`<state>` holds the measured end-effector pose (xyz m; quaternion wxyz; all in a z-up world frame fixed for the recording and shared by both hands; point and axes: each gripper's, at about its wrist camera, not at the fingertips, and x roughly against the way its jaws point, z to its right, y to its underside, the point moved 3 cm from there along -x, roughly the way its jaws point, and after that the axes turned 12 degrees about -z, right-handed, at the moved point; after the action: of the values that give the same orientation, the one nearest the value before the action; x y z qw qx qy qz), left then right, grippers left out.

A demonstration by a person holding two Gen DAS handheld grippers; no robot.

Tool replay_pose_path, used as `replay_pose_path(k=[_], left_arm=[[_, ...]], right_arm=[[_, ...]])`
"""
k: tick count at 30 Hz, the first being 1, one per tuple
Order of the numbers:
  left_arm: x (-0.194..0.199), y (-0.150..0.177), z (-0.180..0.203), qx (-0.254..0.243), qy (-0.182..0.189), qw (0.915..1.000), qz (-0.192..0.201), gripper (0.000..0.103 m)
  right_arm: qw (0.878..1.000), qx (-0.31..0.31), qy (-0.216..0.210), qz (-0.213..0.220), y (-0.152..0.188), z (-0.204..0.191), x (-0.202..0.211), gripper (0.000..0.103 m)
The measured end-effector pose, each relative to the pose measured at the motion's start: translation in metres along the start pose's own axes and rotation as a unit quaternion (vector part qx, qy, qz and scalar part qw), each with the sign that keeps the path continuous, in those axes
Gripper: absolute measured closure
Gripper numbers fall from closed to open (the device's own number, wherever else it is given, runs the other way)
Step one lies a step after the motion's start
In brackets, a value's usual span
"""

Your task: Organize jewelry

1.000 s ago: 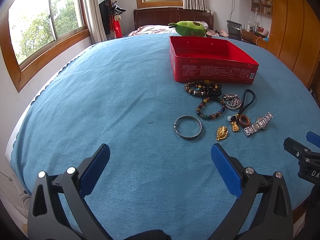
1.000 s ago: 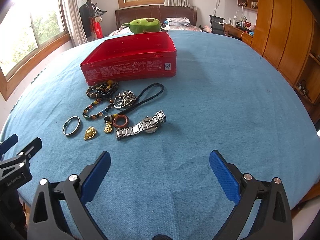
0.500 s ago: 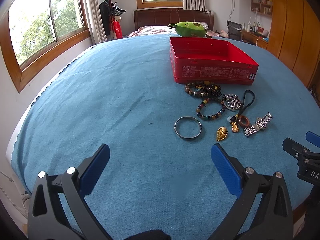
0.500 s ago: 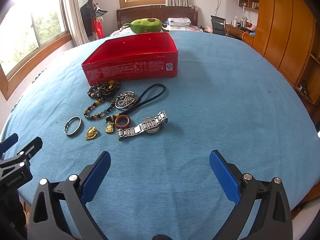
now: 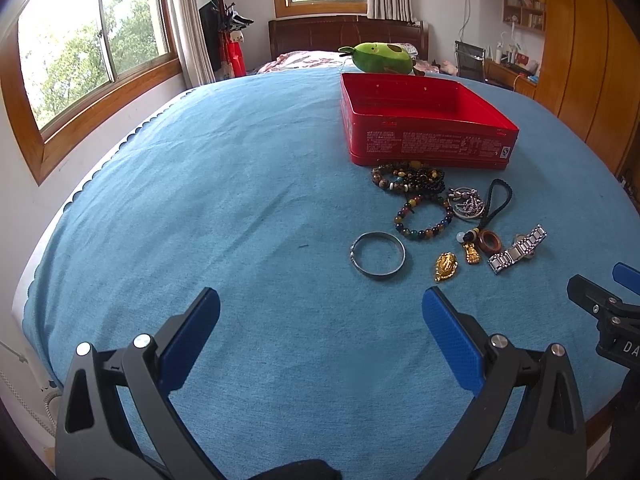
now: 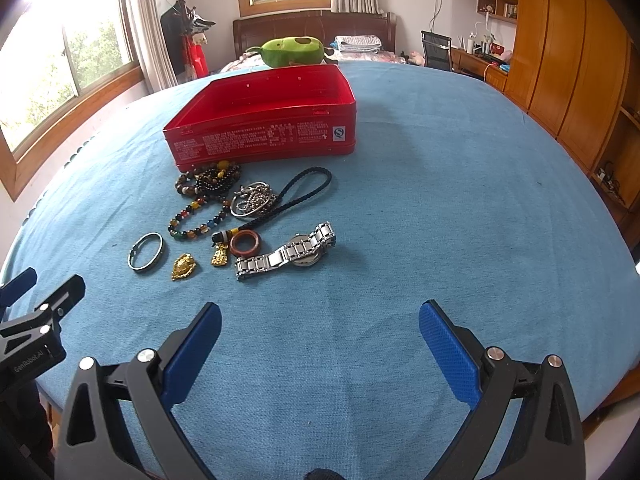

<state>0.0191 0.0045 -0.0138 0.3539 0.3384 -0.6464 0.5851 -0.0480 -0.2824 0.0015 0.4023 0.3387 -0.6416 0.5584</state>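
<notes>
An open red tin box (image 5: 430, 142) (image 6: 264, 140) stands on the blue cloth. In front of it lies jewelry: dark bead strands (image 6: 208, 182), a coloured bead bracelet (image 5: 424, 218) (image 6: 196, 220), a silver chain heap (image 6: 254, 200), a black braided cord (image 6: 304, 190), a brown ring (image 6: 245, 242), a steel watch (image 5: 518, 249) (image 6: 286, 254), two gold pendants (image 5: 446, 266) (image 6: 183, 267) and a silver bangle (image 5: 378, 255) (image 6: 145, 251). My left gripper (image 5: 320, 320) and right gripper (image 6: 320, 332) are open and empty, near the front edge, short of the jewelry.
A green plush toy (image 5: 378, 57) sits behind the box. Windows (image 5: 80, 52) line the left wall and wooden cabinets (image 6: 560, 52) the right. The cloth-covered table (image 6: 460, 180) stretches bare to the right of the jewelry.
The right gripper has edged slightly forward and left toward the jewelry. The left gripper has barely moved. Both stay open.
</notes>
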Motion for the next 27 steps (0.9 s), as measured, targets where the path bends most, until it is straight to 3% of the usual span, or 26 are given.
replay_pose_path(k=[9, 16, 21, 25, 27], left_arm=[[0.000, 0.000, -0.002, 0.000, -0.002, 1.0000, 0.000, 0.003], [-0.003, 0.001, -0.001, 0.001, 0.000, 1.0000, -0.002, 0.003], [-0.011, -0.001, -0.008, 0.005, 0.051, 0.9984, -0.023, 0.003], [-0.028, -0.008, -0.016, 0.010, 0.074, 0.9953, -0.061, 0.003], [-0.040, -0.014, -0.019, 0.021, 0.103, 0.9901, -0.093, 0.004]], right_arm=[[1.000, -0.004, -0.005, -0.002, -0.001, 0.005, -0.002, 0.004], [0.999, 0.005, -0.039, -0.007, -0.004, 0.005, -0.003, 0.004], [0.996, 0.018, -0.084, -0.038, -0.011, 0.007, -0.011, 0.004], [0.993, 0.018, -0.104, -0.059, -0.019, 0.012, -0.018, 0.004], [0.987, 0.017, -0.139, -0.083, -0.023, 0.013, -0.025, 0.004]])
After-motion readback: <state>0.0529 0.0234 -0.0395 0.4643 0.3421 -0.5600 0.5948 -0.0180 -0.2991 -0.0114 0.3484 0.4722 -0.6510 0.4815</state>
